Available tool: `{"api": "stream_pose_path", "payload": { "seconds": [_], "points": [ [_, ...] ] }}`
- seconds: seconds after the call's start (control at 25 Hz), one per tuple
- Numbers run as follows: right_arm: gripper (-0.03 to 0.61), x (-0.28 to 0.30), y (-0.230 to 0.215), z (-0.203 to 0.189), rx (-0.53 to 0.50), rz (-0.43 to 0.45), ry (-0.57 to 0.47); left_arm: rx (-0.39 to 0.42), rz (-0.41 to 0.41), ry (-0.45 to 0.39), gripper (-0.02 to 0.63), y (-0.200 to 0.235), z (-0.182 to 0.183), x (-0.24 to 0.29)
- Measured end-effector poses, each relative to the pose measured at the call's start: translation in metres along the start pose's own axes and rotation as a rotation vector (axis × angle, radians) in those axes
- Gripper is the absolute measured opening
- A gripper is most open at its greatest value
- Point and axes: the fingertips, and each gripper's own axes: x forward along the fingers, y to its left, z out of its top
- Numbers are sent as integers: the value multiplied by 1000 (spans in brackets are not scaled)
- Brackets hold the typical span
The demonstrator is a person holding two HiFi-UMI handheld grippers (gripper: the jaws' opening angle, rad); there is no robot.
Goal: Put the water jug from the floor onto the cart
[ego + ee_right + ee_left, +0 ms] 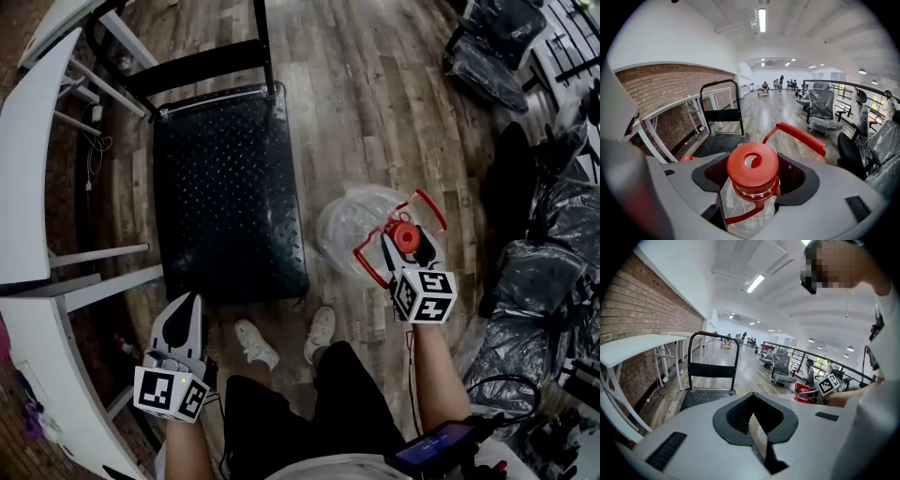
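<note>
The water jug [352,223] is not on the cart [225,178] yet: it hangs just beside the black deck's right edge, over the floor [375,112]. I judge the pick-up done and the carry across and set-down still to come. My right hand-held gripper [407,242] stands wide but closed around the jug's neck, its notched pads hugging it just under the red cap [753,165], with the red handle [799,134] sticking out beyond. My left hand-held gripper [187,314] has its jaws together on nothing, near the cart's front corner.
</note>
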Motion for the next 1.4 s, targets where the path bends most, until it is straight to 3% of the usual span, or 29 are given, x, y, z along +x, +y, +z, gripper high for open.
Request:
{"api": "stream_pose_path", "payload": {
  "seconds": [0.36,0.64,1.4],
  "points": [
    [313,-116,13,89,-4,-24,-46,16,15,-73,0,-7,69,-56],
    [313,-136,45,117,-66,26,-61,22,96,-127,0,15,87,-86],
    [312,-89,270,91,-246,327,3,-110,357,-155,-2,135,26,-231]
  ]
}}
